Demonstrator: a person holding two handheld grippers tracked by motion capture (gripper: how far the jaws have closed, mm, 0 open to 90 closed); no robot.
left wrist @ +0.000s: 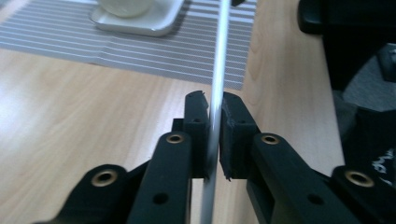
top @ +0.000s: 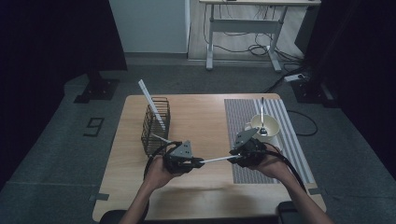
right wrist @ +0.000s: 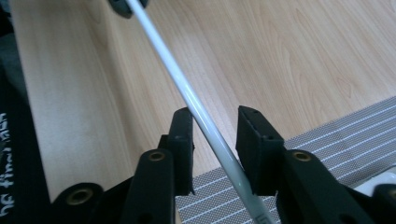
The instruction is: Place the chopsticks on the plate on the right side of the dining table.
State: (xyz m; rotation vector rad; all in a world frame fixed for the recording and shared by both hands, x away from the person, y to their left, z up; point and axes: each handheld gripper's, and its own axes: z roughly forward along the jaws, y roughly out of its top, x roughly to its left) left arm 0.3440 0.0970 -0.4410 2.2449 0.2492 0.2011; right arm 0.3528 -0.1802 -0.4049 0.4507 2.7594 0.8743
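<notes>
Beside one wire basket point(top: 156, 125), two white straws point(top: 216, 159), one cup point(top: 264, 127), one spoon point(top: 262, 115) and one striped mat point(top: 243, 122) are counted.

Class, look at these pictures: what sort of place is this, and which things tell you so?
Probably a lab or recording studio: dark curtains flank the wooden table, and loose cables lie under a desk behind.

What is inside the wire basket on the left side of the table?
A long white stick stands slanted inside the wire basket and sticks out above its rim. The basket's floor is too dark to tell what else lies there.
</notes>
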